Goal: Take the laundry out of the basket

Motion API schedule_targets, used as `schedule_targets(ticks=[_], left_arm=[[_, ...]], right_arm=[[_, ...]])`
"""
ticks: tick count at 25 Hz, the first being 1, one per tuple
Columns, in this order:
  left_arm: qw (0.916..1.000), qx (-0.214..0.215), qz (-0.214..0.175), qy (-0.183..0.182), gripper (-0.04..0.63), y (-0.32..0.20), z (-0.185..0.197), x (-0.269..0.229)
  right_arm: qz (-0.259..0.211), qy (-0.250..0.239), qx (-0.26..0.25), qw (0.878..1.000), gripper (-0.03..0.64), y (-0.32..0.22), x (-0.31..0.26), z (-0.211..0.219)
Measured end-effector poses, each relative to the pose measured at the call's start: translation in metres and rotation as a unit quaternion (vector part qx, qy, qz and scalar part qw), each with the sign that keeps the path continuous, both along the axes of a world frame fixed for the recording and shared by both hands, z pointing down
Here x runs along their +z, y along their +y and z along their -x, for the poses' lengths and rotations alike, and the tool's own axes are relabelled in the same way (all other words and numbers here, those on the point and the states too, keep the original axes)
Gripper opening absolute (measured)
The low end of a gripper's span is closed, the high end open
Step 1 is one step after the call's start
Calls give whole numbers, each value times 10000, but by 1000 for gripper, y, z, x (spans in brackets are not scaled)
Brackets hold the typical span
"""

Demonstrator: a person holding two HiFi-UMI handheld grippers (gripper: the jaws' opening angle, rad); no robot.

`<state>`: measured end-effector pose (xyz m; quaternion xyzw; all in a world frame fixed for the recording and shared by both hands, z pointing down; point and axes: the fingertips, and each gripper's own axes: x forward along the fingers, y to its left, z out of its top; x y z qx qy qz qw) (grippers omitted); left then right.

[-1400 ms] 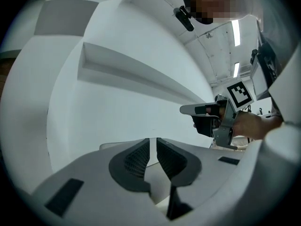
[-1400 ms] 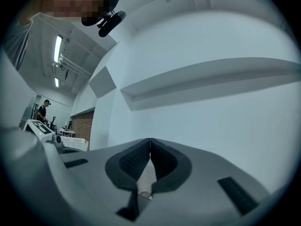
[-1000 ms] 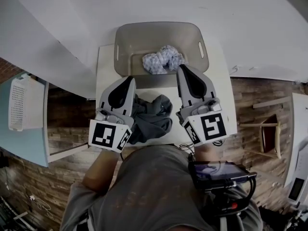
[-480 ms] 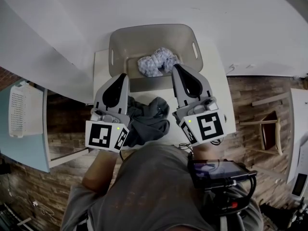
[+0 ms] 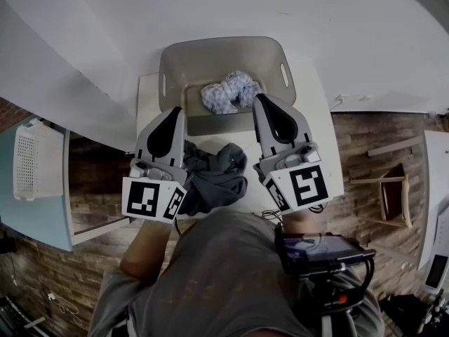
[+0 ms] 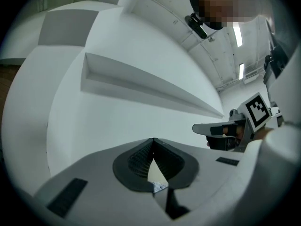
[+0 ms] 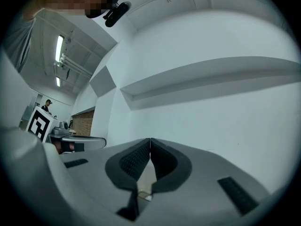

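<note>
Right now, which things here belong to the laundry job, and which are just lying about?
Job: grey basket; pale bundle inside it; dark garment on the table; left gripper and right gripper, both shut, empty.
Lying about: white slotted crate at left; wooden chair at right.

One grey basket is counted on one tabletop. Two laundry items are counted: one pale patterned bundle and one dark garment. Two claws are counted: the left claw and the right claw. One white perforated bin is counted.
</note>
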<state>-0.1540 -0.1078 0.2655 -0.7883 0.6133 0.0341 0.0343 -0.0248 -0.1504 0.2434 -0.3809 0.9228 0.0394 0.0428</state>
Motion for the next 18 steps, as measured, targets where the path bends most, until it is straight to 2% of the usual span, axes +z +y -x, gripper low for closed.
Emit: schedule_targets(ticks=[11,18], left_arm=[[9999,-78,6,90,9,-4,-1,-9],[9997,-124,-119,188,9,-15,5,-27]], right_arm=[[-35,5,78,10000,8,-12,-5,-9],[-243,83,146,9996,8,-33,-25,-13]])
